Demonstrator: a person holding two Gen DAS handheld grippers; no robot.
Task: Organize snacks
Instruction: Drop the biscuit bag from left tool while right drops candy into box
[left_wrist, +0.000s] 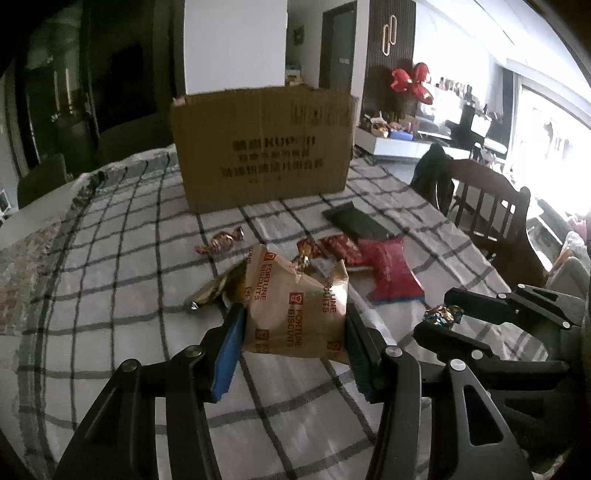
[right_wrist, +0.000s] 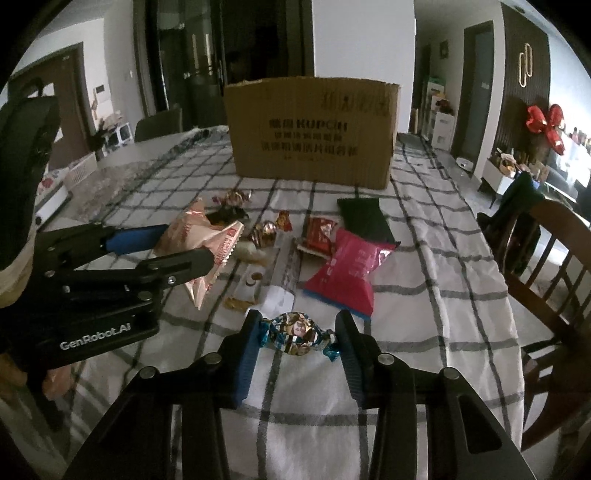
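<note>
My left gripper (left_wrist: 295, 325) is shut on a tan Fortune Biscuits bag (left_wrist: 291, 306), which also shows in the right wrist view (right_wrist: 199, 236). My right gripper (right_wrist: 297, 334) is shut on a blue wrapped candy (right_wrist: 297, 332), held by its twisted ends; it also shows in the left wrist view (left_wrist: 441, 314). An open cardboard box (left_wrist: 262, 147) stands at the far side of the table (right_wrist: 314, 129). Loose snacks lie between: a pink bag (right_wrist: 347, 269), a red packet (right_wrist: 319, 230), a dark green packet (right_wrist: 364, 218), and wrapped candies (left_wrist: 221, 243).
The table wears a checked cloth (right_wrist: 443, 266). A wooden chair (right_wrist: 554, 258) with a dark garment stands at the right edge. Small gold candies (right_wrist: 240, 304) lie just ahead of my right gripper.
</note>
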